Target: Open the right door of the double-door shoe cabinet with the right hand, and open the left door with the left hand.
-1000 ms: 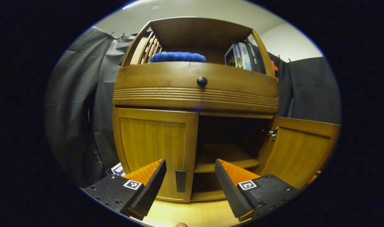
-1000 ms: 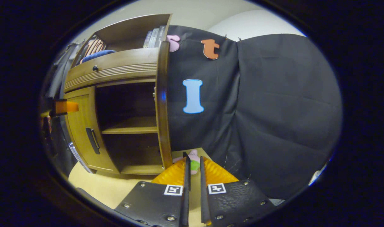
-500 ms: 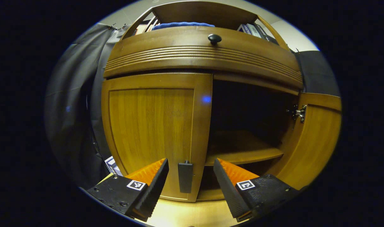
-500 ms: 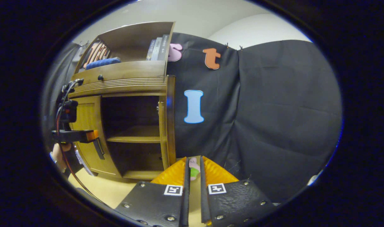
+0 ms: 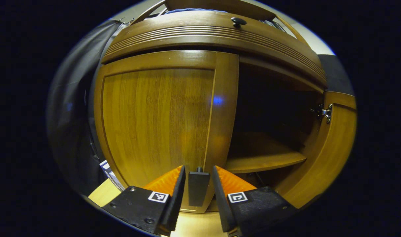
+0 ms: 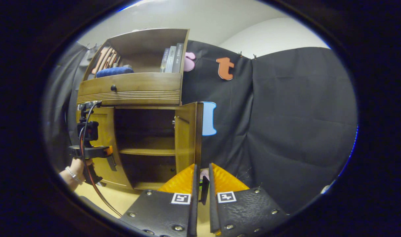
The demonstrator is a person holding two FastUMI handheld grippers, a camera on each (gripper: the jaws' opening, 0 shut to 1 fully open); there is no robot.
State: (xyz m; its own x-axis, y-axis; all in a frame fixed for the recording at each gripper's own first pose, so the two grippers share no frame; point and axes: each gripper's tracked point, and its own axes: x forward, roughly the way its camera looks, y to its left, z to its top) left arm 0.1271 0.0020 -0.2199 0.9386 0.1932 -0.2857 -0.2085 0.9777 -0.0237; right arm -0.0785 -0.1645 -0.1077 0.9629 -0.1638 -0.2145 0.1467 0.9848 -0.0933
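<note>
At left door (image 5: 161, 115) | upright handle (image 5: 198, 188) between left gripper (image 5: 198, 187) fingers, slim gaps | right gripper (image 6: 202, 184) nearly closed

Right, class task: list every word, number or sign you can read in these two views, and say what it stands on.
Books on the cabinet's top shelf: spine print too small to read.
Square tags: coded patterns, no words.
Printed sheet beside the cabinet: too blurred to read.
Nothing else is legible.

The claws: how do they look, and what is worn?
The left claw and the right claw have black textured bases with screws and a square black-and-white marker per finger. A cable trails from the left one; the hand holding it wears a bracelet.
</note>
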